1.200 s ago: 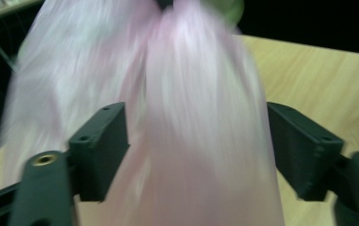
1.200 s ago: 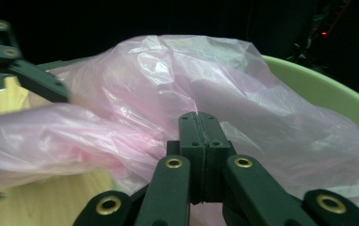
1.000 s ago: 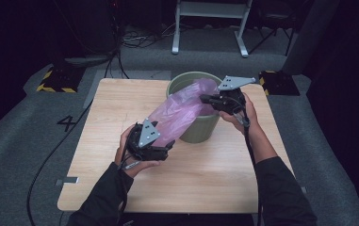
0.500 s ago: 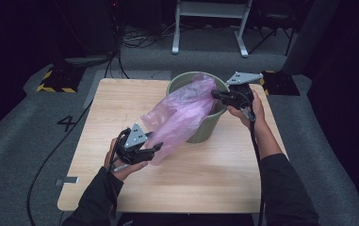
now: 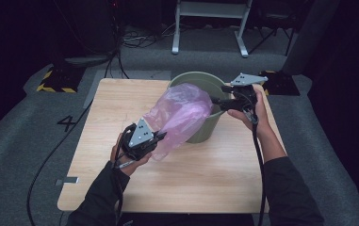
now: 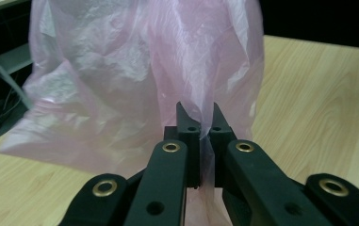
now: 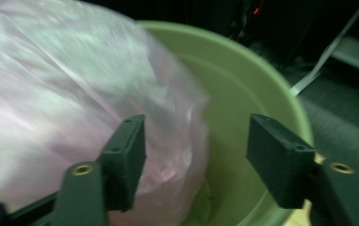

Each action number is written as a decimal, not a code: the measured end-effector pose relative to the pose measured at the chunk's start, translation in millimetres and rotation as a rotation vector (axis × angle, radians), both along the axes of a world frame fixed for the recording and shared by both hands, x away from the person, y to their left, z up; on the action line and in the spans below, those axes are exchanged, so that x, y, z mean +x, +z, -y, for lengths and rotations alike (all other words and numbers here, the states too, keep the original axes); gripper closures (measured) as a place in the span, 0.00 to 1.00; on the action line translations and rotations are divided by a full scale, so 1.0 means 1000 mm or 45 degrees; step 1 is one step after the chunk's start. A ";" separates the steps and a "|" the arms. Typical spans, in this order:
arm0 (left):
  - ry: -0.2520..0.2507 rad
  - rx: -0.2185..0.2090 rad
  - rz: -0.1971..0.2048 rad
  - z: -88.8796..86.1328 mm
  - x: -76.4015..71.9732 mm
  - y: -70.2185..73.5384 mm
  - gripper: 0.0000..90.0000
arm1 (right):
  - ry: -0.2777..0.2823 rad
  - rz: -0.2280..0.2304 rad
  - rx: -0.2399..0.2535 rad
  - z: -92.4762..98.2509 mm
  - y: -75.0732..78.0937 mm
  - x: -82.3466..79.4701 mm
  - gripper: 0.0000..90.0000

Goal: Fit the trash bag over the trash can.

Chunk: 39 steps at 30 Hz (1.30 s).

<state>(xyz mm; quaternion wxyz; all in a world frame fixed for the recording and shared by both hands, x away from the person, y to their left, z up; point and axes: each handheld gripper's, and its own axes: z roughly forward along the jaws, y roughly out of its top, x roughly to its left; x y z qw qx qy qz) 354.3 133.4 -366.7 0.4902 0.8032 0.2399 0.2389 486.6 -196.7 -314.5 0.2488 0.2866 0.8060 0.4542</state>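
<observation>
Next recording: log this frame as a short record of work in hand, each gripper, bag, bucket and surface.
work in hand: fitting a pink plastic bag to a green bucket
left gripper: just closed, shut on the bag's film
right gripper: just opened, jaws apart at the bucket's rim, bag released
bag: puffed up, leaning over the bucket's near rim
bucket: upright on the wooden table
</observation>
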 end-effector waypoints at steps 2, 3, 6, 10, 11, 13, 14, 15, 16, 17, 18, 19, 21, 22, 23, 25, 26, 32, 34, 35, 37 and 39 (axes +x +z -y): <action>0.001 0.014 0.025 0.008 0.000 0.010 0.98 | 0.067 0.047 0.020 0.000 0.010 -0.014 0.35; 0.001 0.014 0.025 0.008 0.000 0.010 0.98 | 0.067 0.047 0.020 0.000 0.010 -0.014 0.35; 0.002 0.041 0.046 0.018 0.002 0.017 0.98 | 0.196 0.070 0.058 -0.003 0.016 -0.031 0.34; -0.003 0.049 0.063 0.031 0.007 0.021 0.98 | 0.396 0.096 -0.045 -0.021 0.012 -0.056 0.30; -0.003 0.049 0.063 0.031 0.007 0.021 0.98 | 0.396 0.096 -0.045 -0.021 0.012 -0.056 0.30; -0.009 0.046 0.060 0.034 0.010 0.021 0.98 | 0.423 0.099 -0.082 -0.027 0.008 -0.060 0.30; -0.008 0.045 0.056 0.038 0.012 0.019 0.98 | 0.432 0.102 -0.092 -0.032 0.005 -0.061 0.33; -0.008 0.045 0.056 0.038 0.012 0.019 0.98 | 0.432 0.102 -0.092 -0.032 0.005 -0.061 0.33; -0.018 0.031 0.056 0.039 0.013 0.018 0.97 | 0.416 0.126 -0.125 -0.034 0.002 -0.059 0.47; -0.018 0.031 0.056 0.039 0.013 0.018 0.97 | 0.416 0.126 -0.125 -0.034 0.002 -0.059 0.47; -0.019 0.019 0.072 0.041 0.013 0.019 0.95 | 0.404 0.135 -0.134 -0.036 0.000 -0.055 0.66; -0.019 0.019 0.072 0.041 0.013 0.019 0.92 | 0.404 0.135 -0.134 -0.036 0.000 -0.055 0.66; -0.022 0.006 0.084 0.040 0.012 0.020 0.87 | 0.392 0.137 -0.122 -0.036 -0.002 -0.052 0.80; -0.016 -0.002 0.090 0.038 0.011 0.021 0.82 | 0.377 0.136 -0.125 -0.036 -0.003 -0.049 0.88; -0.016 -0.002 0.090 0.038 0.011 0.021 0.76 | 0.377 0.136 -0.125 -0.036 -0.003 -0.049 0.88; 0.021 -0.023 0.103 0.033 0.010 0.022 0.63 | 0.368 0.132 -0.100 -0.035 -0.004 -0.047 0.91; 0.031 -0.047 0.103 0.030 0.009 0.023 0.63 | 0.358 0.131 -0.090 -0.034 -0.004 -0.047 0.91; 0.014 -0.115 0.080 0.010 -0.001 0.026 0.25 | 0.289 0.093 0.042 -0.016 -0.001 -0.039 0.91; 0.016 -0.133 0.076 0.004 -0.001 0.025 0.25 | 0.282 0.088 0.058 -0.013 0.000 -0.037 0.91; 0.042 -0.142 0.061 -0.001 0.001 0.023 0.25 | 0.265 0.085 0.060 -0.008 0.000 -0.034 0.91; 0.040 -0.149 0.047 -0.003 0.003 0.022 0.25 | 0.246 0.084 0.062 -0.005 0.000 -0.033 0.90; 0.052 -0.150 0.039 -0.005 0.006 0.019 0.25 | 0.232 0.075 0.082 0.001 0.000 -0.029 0.89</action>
